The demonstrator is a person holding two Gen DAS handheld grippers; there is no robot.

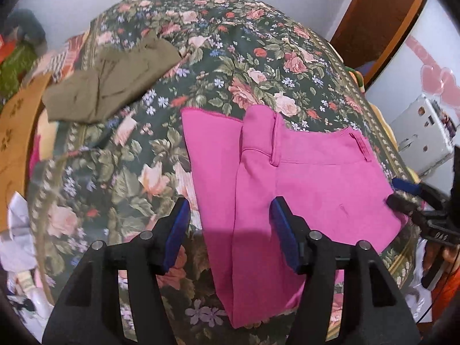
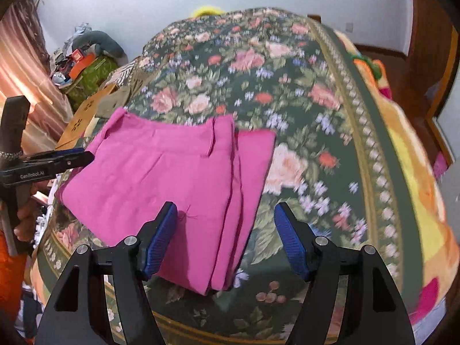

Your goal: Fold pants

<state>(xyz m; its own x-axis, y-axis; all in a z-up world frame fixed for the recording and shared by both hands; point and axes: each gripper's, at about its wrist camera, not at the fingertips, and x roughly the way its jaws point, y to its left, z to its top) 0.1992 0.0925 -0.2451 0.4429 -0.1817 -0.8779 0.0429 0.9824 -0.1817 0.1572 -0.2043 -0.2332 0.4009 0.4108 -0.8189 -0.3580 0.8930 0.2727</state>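
Note:
Pink pants lie folded in layers on a floral bedspread, waistband toward the far side. They also show in the right wrist view. My left gripper is open and empty, hovering over the pants' near part. My right gripper is open and empty above the pants' folded leg edge. The right gripper shows in the left wrist view at the pants' right edge. The left gripper shows in the right wrist view at the pants' left edge.
Olive-green folded pants lie on the far left of the bed. A brown cardboard box and clutter stand left of the bed. A white sewing machine stands on the right. A yellow-orange blanket edges the bed's right side.

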